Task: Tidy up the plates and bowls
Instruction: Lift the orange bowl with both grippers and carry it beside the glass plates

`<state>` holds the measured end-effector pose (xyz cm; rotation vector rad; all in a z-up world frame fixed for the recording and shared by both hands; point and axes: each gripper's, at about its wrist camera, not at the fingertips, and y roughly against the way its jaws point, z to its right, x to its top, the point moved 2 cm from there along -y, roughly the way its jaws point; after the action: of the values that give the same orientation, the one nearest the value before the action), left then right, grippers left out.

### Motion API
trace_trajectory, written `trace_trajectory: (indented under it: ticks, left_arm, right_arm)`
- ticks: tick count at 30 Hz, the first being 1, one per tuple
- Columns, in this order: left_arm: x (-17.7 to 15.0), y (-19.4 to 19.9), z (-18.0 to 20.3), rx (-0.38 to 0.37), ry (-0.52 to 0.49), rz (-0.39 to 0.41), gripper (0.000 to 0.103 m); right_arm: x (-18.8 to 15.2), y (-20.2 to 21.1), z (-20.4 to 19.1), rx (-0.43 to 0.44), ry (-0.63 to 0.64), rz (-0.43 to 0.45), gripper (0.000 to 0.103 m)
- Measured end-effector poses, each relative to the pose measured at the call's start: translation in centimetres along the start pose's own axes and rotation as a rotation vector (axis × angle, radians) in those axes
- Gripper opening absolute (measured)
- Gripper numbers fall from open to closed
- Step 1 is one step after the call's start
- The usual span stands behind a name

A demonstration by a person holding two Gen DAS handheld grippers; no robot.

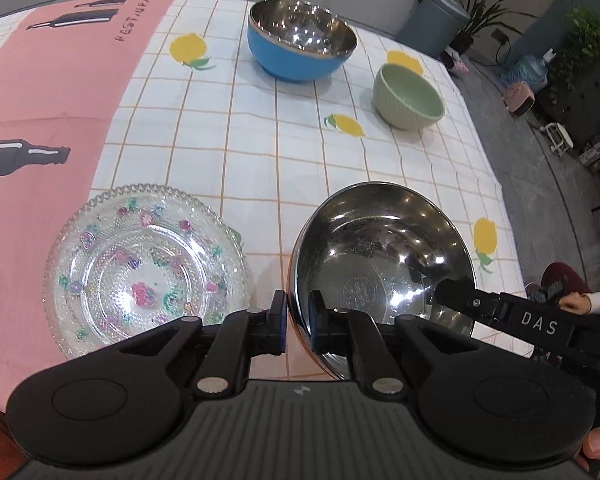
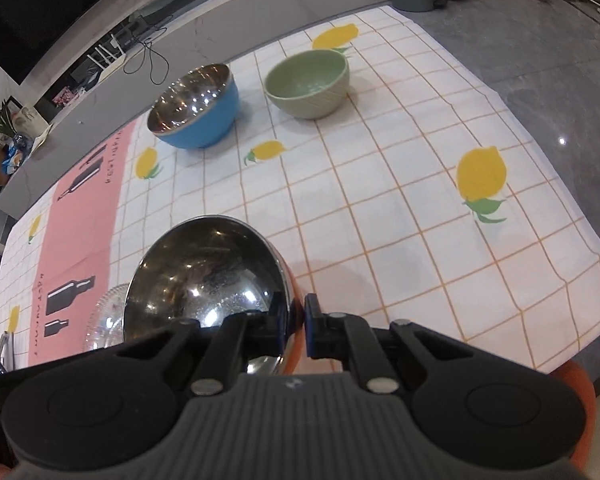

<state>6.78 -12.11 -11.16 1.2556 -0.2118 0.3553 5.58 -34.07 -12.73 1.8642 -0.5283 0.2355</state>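
Steel bowl [image 1: 384, 264] between both jaws

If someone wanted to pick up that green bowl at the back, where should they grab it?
Probably by the rim. The green bowl stands upright and open, apart from the blue bowl, so a gripper could come down from above on its near side, one finger inside the wall and one outside. Its round, sloping sides look too wide to span whole.

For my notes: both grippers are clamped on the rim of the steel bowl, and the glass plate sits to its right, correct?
Nearly: the left wrist view shows the glass plate left of the steel bowl, not right. Left gripper and right gripper each clamp its rim.
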Motion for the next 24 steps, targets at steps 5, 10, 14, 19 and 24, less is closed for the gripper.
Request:
trace_trajectory:
  ticks: [5, 10, 14, 19, 24]
  left_arm:
    - [0.1, -1.0, -0.6, -0.011, 0.035, -0.021, 0.011]
    - [-0.1, -1.6, -0.8, -0.011, 0.042, -0.043, 0.012]
    - [0.1, -1.7, -0.5, -0.004, 0.016, -0.031, 0.012]
    - [0.1, -1.6, -0.5, -0.014, 0.0, -0.029, 0.013]
    - [0.1, -1.1, -0.5, -0.018, -0.019, 0.006, 0.013]
  right_arm:
    - [0.0, -0.9, 0.2, -0.012, -0.001, -0.007, 0.007]
    - [-0.1, -1.8, 0.4, -0.031, 0.001, -0.03, 0.007]
    - [-0.2, -2.3, 0.6, -0.047, -0.003, -0.039, 0.006]
    - [-0.2, -2.5, 0.7, -0.049, 0.003, -0.04, 0.005]
    - [-0.4, -2.8, 0.8, -0.041, -0.01, -0.046, 0.01]
